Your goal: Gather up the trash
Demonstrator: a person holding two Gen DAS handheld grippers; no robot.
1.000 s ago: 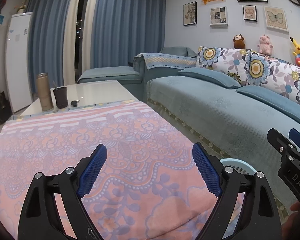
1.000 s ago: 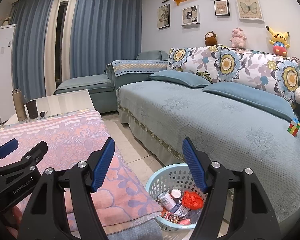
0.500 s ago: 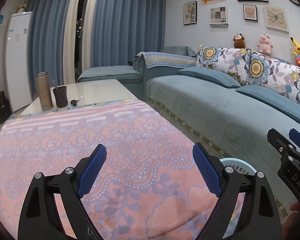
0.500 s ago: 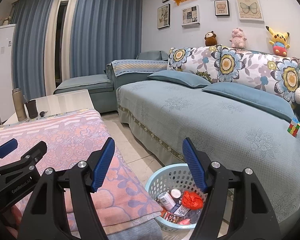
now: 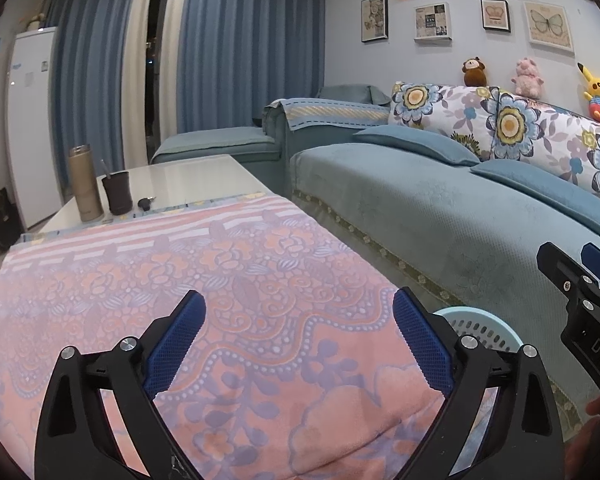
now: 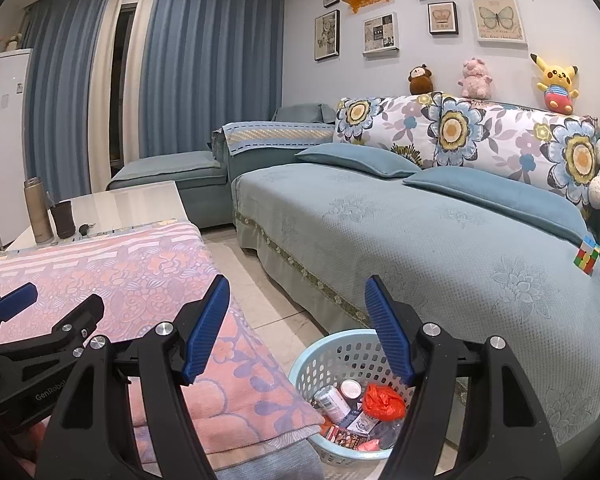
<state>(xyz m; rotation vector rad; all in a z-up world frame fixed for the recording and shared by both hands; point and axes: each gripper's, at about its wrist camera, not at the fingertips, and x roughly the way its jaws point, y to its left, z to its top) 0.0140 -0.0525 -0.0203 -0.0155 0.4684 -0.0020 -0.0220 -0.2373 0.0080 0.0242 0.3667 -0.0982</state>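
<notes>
A light blue plastic basket (image 6: 320,354) stands on the floor between the table and the sofa. It holds trash: a red crumpled bag (image 6: 384,400), a can (image 6: 332,400) and several wrappers. Its rim shows in the left wrist view (image 5: 480,320). My right gripper (image 6: 298,326) is open and empty, above the basket and the table's edge. My left gripper (image 5: 300,334) is open and empty, above the pink patterned cloth (image 5: 220,280) on the table. The left gripper also shows in the right wrist view (image 6: 48,308).
A tan thermos (image 5: 85,184), a dark cup (image 5: 117,194) and keys (image 5: 145,203) stand at the table's far end. A blue sofa (image 6: 440,248) with floral cushions runs along the right. A colour cube (image 6: 587,256) lies on it. Tiled floor (image 6: 260,292) lies between the table and the sofa.
</notes>
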